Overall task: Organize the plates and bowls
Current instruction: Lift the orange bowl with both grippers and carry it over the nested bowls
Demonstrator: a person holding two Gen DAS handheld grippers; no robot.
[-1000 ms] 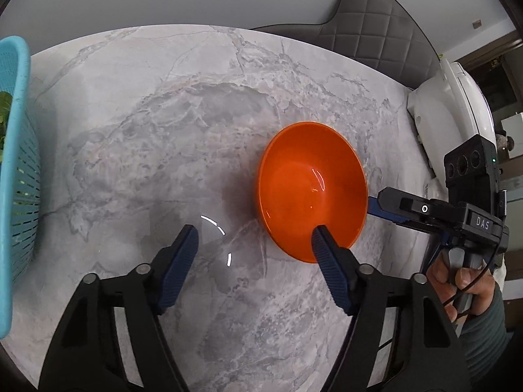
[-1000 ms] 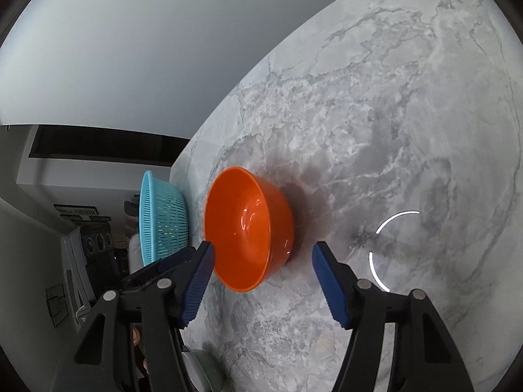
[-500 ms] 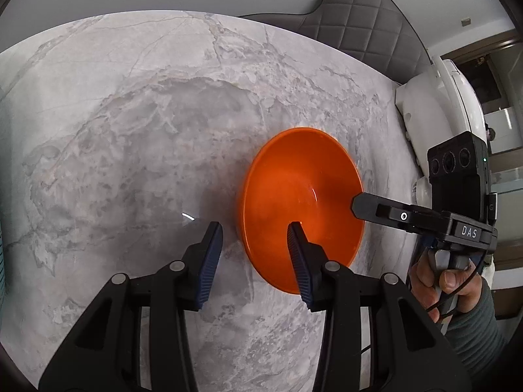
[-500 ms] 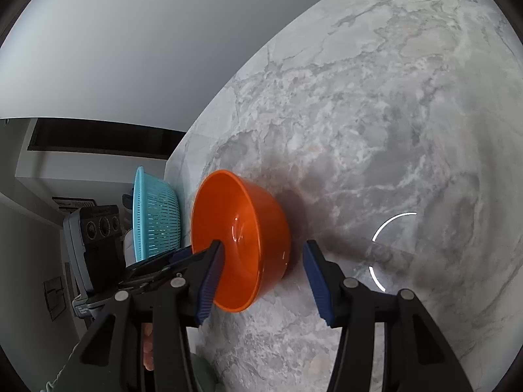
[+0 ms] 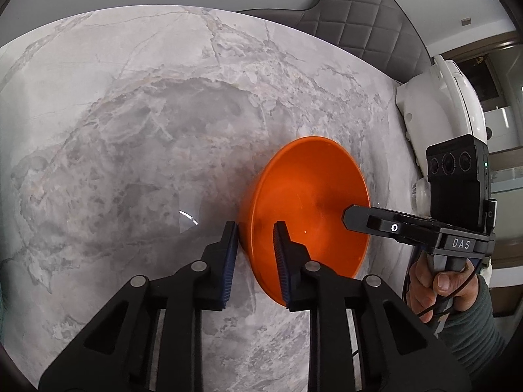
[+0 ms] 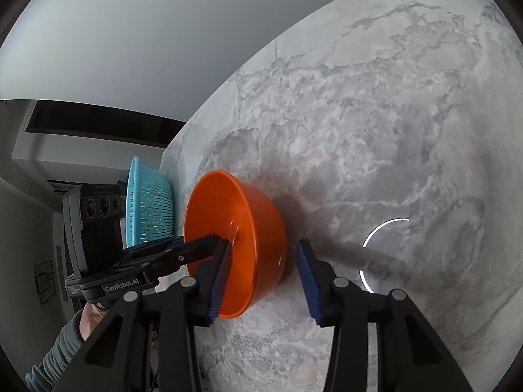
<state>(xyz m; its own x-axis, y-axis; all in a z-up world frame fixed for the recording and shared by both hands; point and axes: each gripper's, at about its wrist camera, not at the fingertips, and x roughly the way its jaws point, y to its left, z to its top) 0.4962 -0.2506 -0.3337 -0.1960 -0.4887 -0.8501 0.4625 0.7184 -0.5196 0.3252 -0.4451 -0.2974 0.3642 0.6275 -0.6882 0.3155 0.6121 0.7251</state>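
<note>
Marbled grey surface [image 5: 137, 124] carried one orange bowl [image 5: 307, 202]. Left gripper [image 5: 255, 254] had just been closing, fingers narrow astride the near rim. Right gripper [image 6: 261, 274], also closing, straddled the opposite wall, its outer finger clear of it.

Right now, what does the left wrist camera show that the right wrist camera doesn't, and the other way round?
Only the left wrist view shows the quilted grey chair and a white appliance past the table edge, plus the right gripper reaching over the bowl's far rim. Only the right wrist view shows the blue colander behind the bowl, and the left gripper coming in at the rim. Both show the orange bowl on the marble table, each gripper's jaws straddling its rim and having just been closing.
</note>
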